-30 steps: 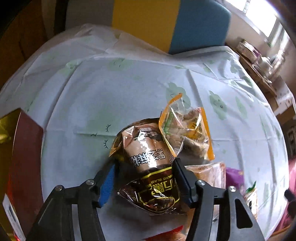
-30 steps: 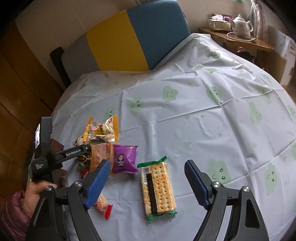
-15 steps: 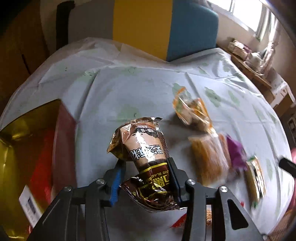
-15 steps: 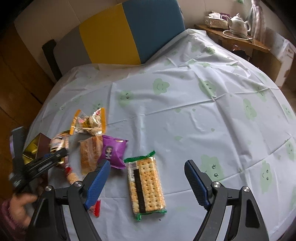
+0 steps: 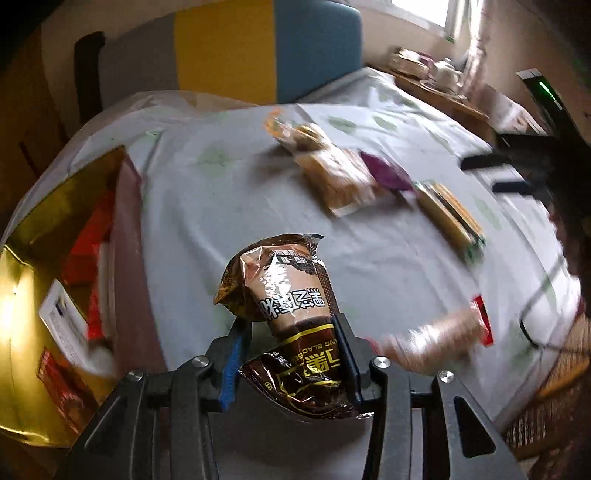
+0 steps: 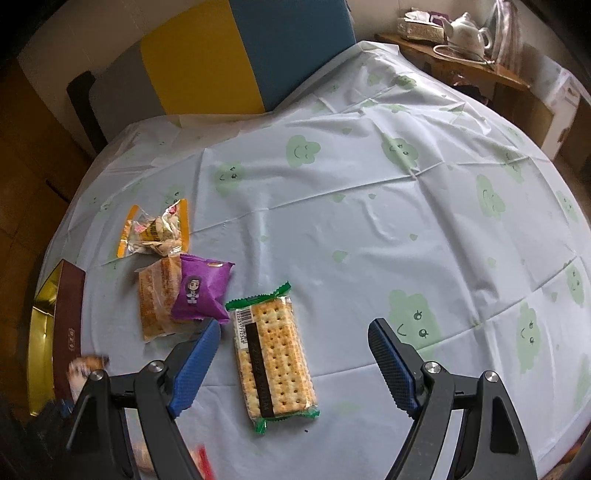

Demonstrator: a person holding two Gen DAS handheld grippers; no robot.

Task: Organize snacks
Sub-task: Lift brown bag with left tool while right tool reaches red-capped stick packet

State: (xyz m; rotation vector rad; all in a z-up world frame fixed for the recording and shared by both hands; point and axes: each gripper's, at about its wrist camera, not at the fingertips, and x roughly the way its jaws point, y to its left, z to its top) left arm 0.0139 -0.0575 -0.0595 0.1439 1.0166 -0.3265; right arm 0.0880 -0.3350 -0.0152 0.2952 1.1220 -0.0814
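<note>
My left gripper [image 5: 290, 328] is shut on a brown snack packet [image 5: 284, 295] and holds it above the table, beside an open gold-lined box [image 5: 44, 258] at the left that holds red packets. My right gripper [image 6: 295, 350] is open and empty, hovering over a green-edged cracker pack [image 6: 275, 354]. A purple packet [image 6: 201, 291], a clear-wrapped cake [image 6: 157, 299] and an orange-edged nut bag [image 6: 157, 232] lie left of the crackers. The same snacks show blurred in the left wrist view: the cake [image 5: 336, 177], the purple packet [image 5: 384, 173] and the crackers [image 5: 450, 214].
The round table has a pale cloth with green cloud faces [image 6: 369, 206]. The box [image 6: 55, 332] sits at the table's left edge. A red-ended packet [image 5: 443, 336] lies near the front edge. A yellow and blue chair back [image 6: 240, 62] stands behind. A teapot [image 6: 469, 33] is on a side shelf.
My left gripper has lifted the brown packet off the pile and swung left toward the box, which now fills the left of its view. My right gripper has shifted slightly and stays open.
</note>
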